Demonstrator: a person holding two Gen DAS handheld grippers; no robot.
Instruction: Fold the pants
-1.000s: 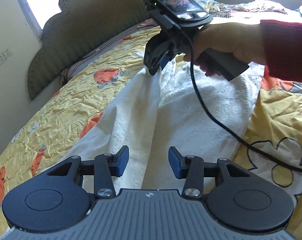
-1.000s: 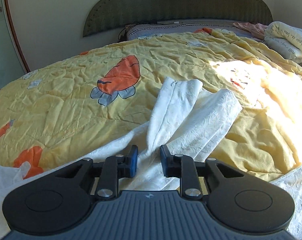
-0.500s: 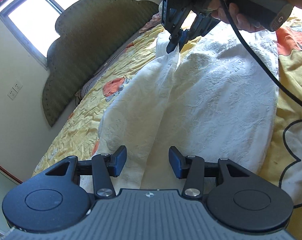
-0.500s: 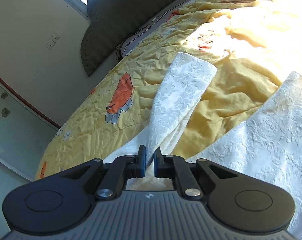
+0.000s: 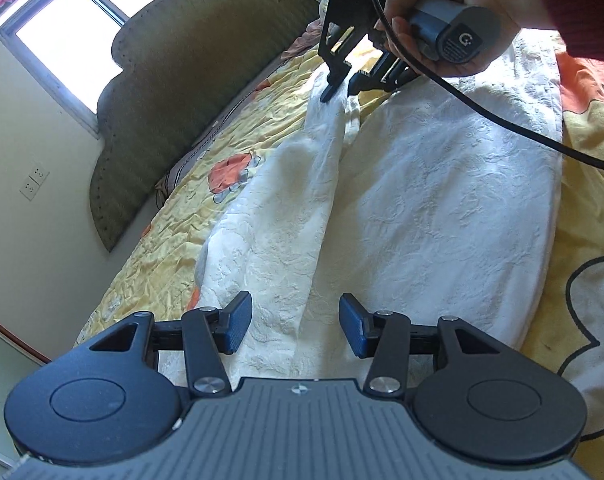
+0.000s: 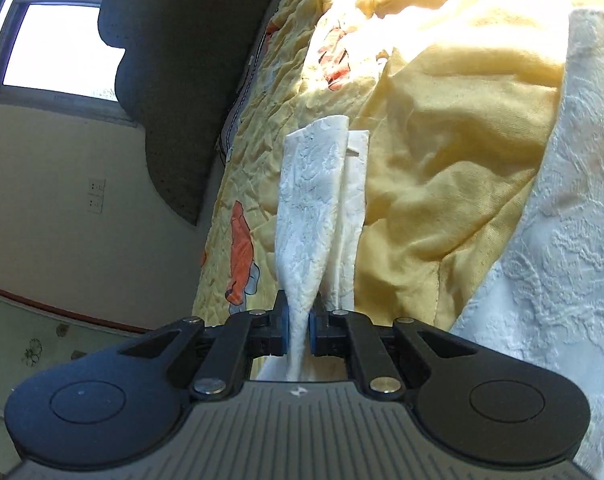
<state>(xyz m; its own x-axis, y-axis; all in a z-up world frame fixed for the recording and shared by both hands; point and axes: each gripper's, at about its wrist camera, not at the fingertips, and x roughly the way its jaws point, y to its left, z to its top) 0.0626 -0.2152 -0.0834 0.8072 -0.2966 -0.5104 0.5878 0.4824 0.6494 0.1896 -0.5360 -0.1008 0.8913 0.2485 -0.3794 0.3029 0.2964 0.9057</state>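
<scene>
White textured pants lie spread on a yellow bed cover. My left gripper hovers open just above a raised fold of the near part, and its pads do not press the cloth. At the far end, my right gripper is held by a person's hand and pinches a leg. In the right wrist view the right gripper is shut on a bunched strip of the pants, which stretches away from the pads. The other leg lies at the right.
The yellow bed cover with orange carrot prints runs to a dark padded headboard under a window. A black cable hangs from the right gripper across the pants. Crumpled yellow cover lies beyond the held leg.
The right gripper shut on the pants leg, rolled sideways and pulled the cloth up into a ridge. The left gripper tilted and sank slightly toward the pants, its jaws a little wider.
</scene>
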